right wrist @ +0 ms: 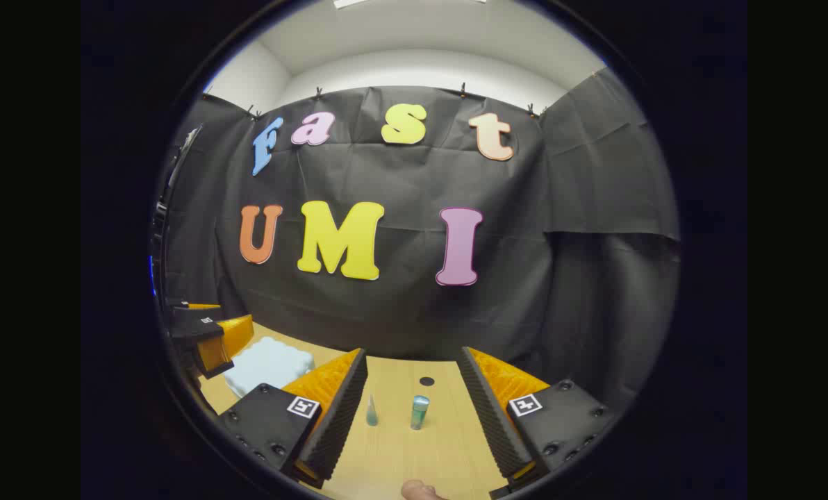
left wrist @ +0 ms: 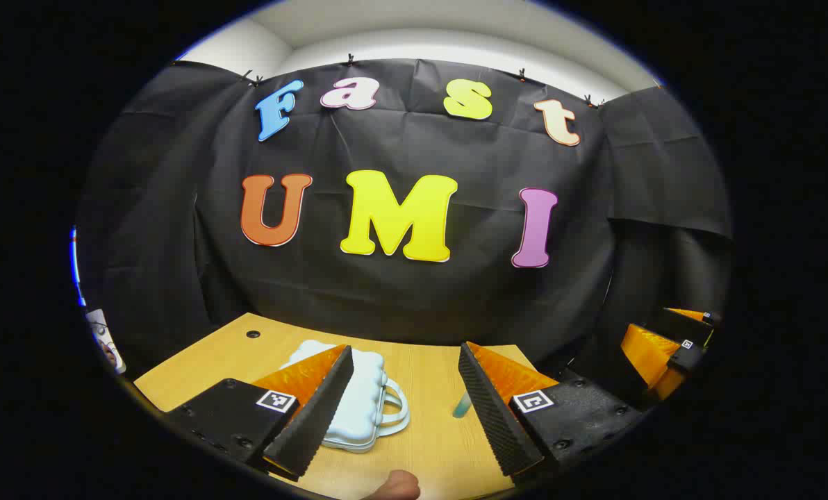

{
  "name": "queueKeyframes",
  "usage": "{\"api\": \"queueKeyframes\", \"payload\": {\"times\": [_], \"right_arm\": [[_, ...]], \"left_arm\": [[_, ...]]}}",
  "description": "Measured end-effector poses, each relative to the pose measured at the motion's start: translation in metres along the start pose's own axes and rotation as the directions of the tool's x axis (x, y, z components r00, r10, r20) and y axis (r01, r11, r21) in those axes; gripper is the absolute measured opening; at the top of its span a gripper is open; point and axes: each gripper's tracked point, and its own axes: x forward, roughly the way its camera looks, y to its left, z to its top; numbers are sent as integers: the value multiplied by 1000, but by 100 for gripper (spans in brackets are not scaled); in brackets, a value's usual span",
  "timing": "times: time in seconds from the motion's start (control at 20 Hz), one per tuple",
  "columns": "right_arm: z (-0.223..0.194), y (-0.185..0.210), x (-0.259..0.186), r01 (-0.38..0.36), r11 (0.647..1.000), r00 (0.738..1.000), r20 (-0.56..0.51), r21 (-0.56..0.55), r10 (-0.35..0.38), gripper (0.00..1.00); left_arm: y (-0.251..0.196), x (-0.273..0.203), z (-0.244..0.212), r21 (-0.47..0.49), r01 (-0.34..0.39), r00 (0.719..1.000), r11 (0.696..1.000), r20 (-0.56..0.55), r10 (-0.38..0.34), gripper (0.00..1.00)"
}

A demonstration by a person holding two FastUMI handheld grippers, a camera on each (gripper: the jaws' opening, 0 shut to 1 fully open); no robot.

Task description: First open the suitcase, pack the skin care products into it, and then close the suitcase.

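A small pale suitcase (left wrist: 358, 399) lies shut on the wooden table (left wrist: 428, 444), its handle toward the right. My left gripper (left wrist: 406, 347) hangs open just above and in front of it, with its left finger overlapping the case and nothing between the fingers. A teal bottle (left wrist: 461, 405) peeks out beside the right finger. In the right gripper view, that teal bottle (right wrist: 419, 411) and a small pointed tube (right wrist: 371, 412) stand upright between the fingers of my open right gripper (right wrist: 412, 351), farther off. The suitcase (right wrist: 268, 364) lies to their left.
The black cloth wall closes off the table's back and sides. A round cable hole (right wrist: 426, 380) sits behind the bottle, another (left wrist: 253, 334) at the far left corner. The right gripper (left wrist: 671, 344) shows at the far right, the left gripper (right wrist: 205, 333) beside the suitcase.
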Motion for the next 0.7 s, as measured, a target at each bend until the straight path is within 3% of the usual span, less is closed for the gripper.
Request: {"api": "queueKeyframes", "payload": {"times": [0.7], "right_arm": [[-13, 10, 18, -29, 999, 999, -43, 19, 30, 80]], "left_arm": [[-1, 6, -3, 57, 5, 1000, 998, 14, -6, 97]]}}
